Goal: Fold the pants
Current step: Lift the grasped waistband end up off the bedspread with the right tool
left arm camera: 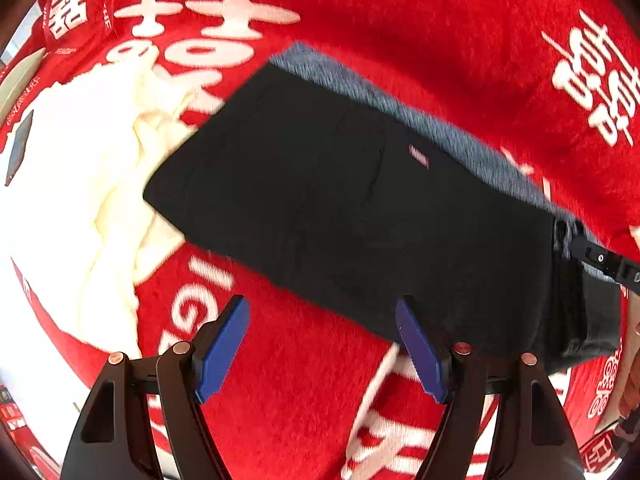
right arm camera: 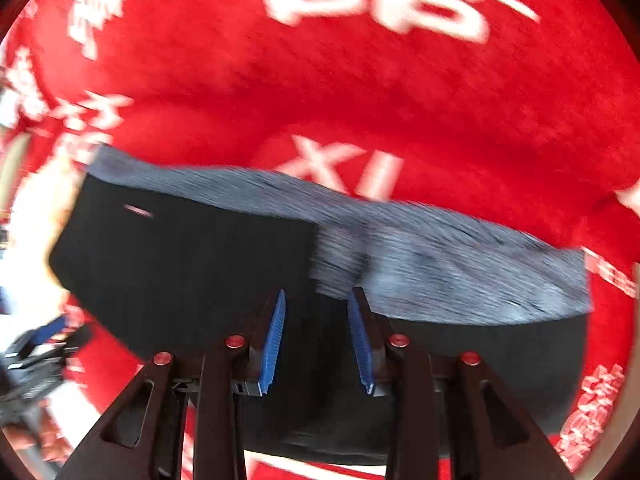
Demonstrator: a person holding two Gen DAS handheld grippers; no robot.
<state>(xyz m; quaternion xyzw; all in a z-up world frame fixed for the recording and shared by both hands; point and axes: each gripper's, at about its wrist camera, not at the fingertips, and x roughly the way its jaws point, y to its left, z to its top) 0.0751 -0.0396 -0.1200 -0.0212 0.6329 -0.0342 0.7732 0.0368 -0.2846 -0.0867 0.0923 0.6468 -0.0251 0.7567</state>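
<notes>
Black pants (left arm camera: 340, 200) lie folded flat on a red blanket with white characters (left arm camera: 440, 40); a grey-blue inner layer (left arm camera: 440, 128) shows along their far edge. My left gripper (left arm camera: 322, 320) is open and empty just in front of the pants' near edge. My right gripper (right arm camera: 316, 304) is open, low over the black pants (right arm camera: 180, 264), its blue fingertips (right arm camera: 278, 320) near the grey-blue fabric (right arm camera: 440, 272). The right gripper's tip also shows in the left wrist view (left arm camera: 600, 258) at the pants' right end. The right wrist view is blurred.
A crumpled cream-white cloth (left arm camera: 100, 160) lies left of the pants, partly under them. The red blanket (right arm camera: 400, 100) covers the whole surface. The left gripper shows blurred at the lower left of the right wrist view (right arm camera: 36, 352). A hand shows at the right edge (left arm camera: 632, 392).
</notes>
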